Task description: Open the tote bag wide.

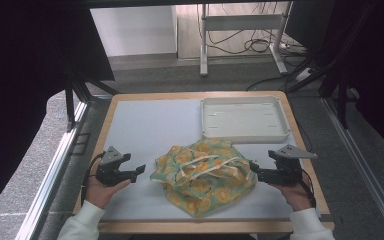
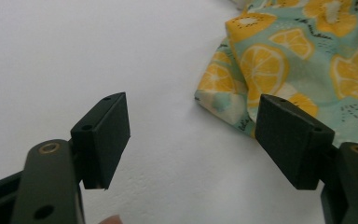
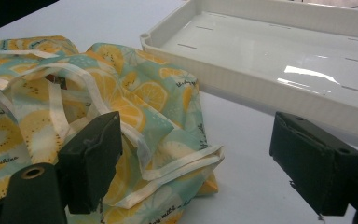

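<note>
Crumpled bag (image 1: 203, 174), seemingly longest toward the tray (image 1: 243, 133), lies between spread, empty tongs (image 1: 139, 171) (image 1: 253, 168).

We see our right gripper (image 3: 196, 158) with jaws spread wide, nothing pinched; the crumpled lemon-print bag (image 3: 74, 116) lies by the left jaw; a white tray (image 3: 279, 51) sits just beyond.

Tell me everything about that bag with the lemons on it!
The bag is soft cloth, mint green with yellow lemon slices and small black writing. It lies crumpled on the table, its pale straps tangled on top. It sits just in front of the white tray. The left gripper and right gripper wait open beside it.
</note>
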A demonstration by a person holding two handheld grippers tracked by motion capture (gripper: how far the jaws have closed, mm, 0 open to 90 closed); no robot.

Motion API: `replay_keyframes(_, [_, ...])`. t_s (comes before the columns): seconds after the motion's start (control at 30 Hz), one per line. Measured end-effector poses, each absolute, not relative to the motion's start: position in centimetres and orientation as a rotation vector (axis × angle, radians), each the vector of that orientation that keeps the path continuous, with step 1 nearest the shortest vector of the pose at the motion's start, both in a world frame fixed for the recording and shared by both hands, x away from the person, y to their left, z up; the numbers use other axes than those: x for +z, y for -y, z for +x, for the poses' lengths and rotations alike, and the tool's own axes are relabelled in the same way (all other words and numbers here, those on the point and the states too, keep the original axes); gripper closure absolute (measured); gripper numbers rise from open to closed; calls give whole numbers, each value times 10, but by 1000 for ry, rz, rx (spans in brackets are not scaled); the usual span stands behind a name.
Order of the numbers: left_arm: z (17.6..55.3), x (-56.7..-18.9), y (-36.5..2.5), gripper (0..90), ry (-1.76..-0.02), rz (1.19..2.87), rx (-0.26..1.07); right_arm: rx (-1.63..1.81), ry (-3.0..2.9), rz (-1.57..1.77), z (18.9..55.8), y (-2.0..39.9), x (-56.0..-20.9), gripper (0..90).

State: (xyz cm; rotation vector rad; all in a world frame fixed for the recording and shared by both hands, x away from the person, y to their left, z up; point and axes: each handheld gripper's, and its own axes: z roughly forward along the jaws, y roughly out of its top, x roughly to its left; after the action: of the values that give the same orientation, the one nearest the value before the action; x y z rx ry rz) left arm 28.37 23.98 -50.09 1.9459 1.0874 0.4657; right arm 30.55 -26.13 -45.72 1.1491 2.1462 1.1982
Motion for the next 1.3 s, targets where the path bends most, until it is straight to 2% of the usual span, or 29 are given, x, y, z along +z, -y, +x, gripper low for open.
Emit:
replay_keyframes(0.17, [284, -499, -240, 272, -1100, 1950, 445, 1192, -2150, 1140, 306, 261, -457, 179])
replay_keyframes(0.8, [269, -484, -238, 296, -1081, 1958, 499, 1163, -2162, 1115, 310, 255, -459, 203])
replay_keyframes(1.3, [265, -475, -232, 317, -1038, 1973, 454, 1120, -2166, 1122, 310, 257, -462, 210])
